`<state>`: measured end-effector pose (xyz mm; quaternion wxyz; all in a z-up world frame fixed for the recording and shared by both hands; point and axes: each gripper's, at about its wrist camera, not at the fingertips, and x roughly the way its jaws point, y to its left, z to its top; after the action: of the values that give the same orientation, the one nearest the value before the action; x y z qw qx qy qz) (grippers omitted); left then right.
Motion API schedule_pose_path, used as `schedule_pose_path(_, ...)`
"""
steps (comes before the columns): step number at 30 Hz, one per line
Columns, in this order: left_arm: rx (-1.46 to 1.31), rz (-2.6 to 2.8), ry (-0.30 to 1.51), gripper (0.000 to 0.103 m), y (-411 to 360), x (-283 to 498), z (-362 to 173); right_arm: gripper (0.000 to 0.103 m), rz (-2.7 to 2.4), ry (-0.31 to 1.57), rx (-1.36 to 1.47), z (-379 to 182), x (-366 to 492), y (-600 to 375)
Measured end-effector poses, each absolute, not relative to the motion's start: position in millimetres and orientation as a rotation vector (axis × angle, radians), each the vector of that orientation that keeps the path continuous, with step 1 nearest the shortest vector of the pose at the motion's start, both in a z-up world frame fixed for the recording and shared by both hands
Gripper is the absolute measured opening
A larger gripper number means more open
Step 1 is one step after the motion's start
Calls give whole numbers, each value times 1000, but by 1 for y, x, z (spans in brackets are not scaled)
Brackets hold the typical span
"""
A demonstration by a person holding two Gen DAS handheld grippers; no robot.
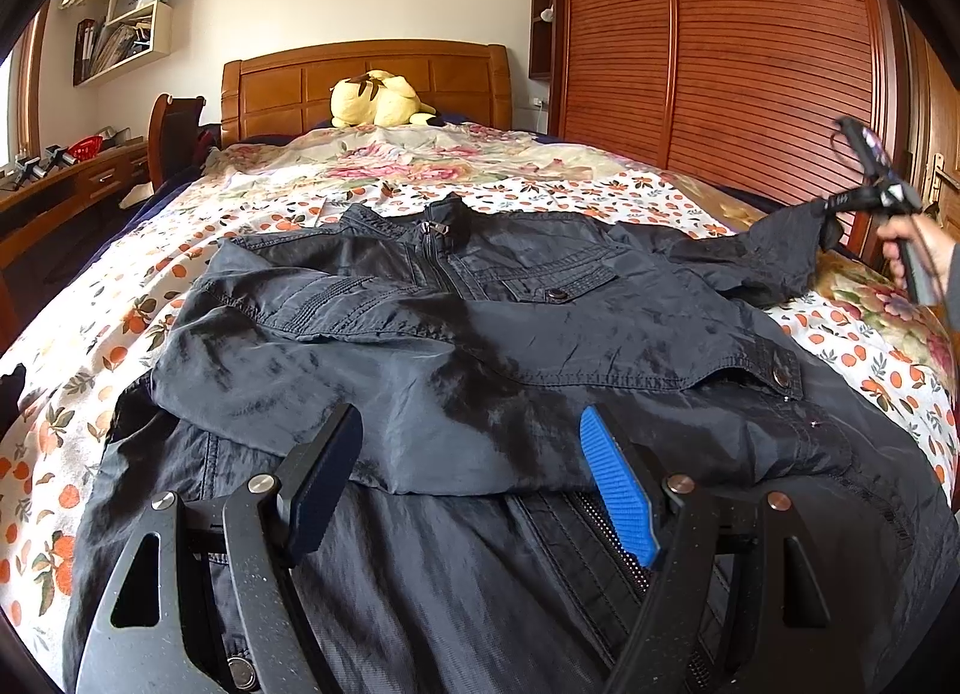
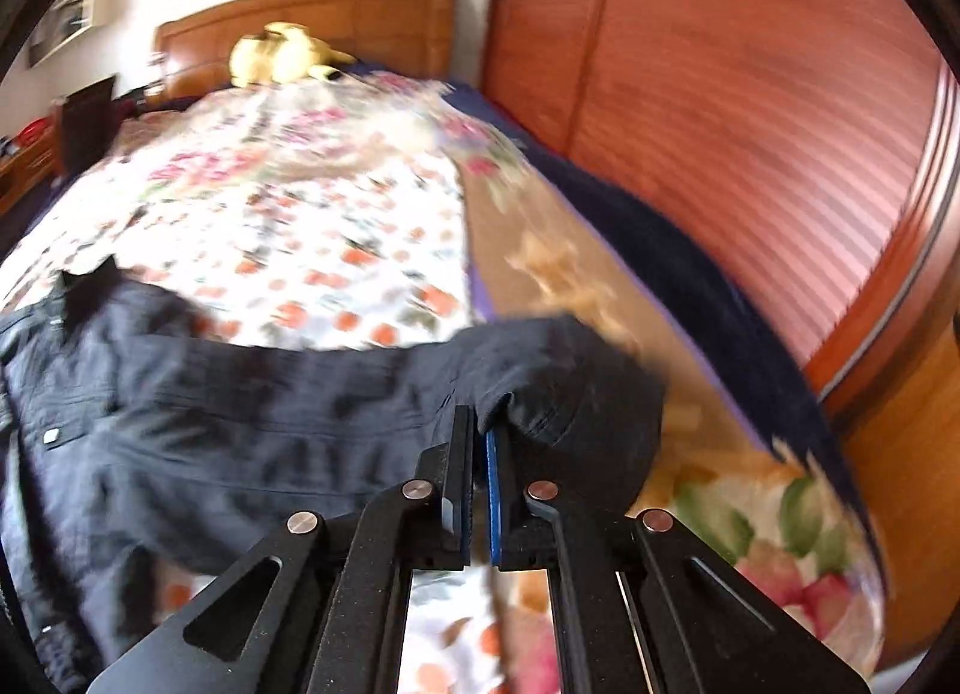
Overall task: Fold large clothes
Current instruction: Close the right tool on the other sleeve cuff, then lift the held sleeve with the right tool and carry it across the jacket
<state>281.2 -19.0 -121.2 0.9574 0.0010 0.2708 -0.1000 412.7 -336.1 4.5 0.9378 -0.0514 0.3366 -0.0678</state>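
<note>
Gripping a jacket cuff over a flowered bed

Lying face up on the bed (image 1: 540, 178) is a dark jacket (image 1: 456, 334), zipped, its collar toward a wooden headboard (image 1: 366, 76) where a yellow plush toy (image 1: 378, 100) rests. 1 sleeve is folded across the chest; the other stretches out toward the bed's right edge. A bedspread printed with orange fruit and pink flowers covers the mattress. Slatted wooden wardrobe doors (image 1: 720, 64) run along the right of the room, white wall shelves (image 1: 126, 10) hang at the upper left, and a wooden table (image 1: 66, 178) with a red basket stands at the left.

Motion blur smears most of the right wrist view, so the bedspread print and the jacket's details there are hard to read. The jacket's hem runs under the left claw (image 1: 474, 484) and out of the bottom of the frame. Only part of the person's hand (image 1: 918, 256) shows at the right edge of the left wrist view.

That hand holds the right claw (image 2: 480, 442) tilted downward, with the sleeve cuff (image 2: 558, 388) raised off the bedspread. Its 2 fingers are pressed together on the cuff's edge. The left claw hangs low over the jacket's lower front, pointing toward the headboard, its fingers (image 1: 618, 490) spread well apart with nothing pinched between them.
</note>
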Motion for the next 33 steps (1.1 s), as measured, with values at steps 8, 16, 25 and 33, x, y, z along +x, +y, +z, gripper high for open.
schedule_pose_path(8, -44, -236, 543, 76, -7, 270, -109, 3, -19, 603, -233, 55, 345, -259)
schedule_pose_path(16, -9, -235, 527, 76, 3, 247, -95, 3, 85, 565, -312, 74, 303, -203)
schedule_pose_path(25, -1, -202, 511, 76, 28, 219, -83, 3, 214, 490, -361, 99, 264, -156)
schedule_pose_path(33, -14, -152, 508, 76, 53, 203, -79, 3, 376, 430, -366, 105, 229, -124)
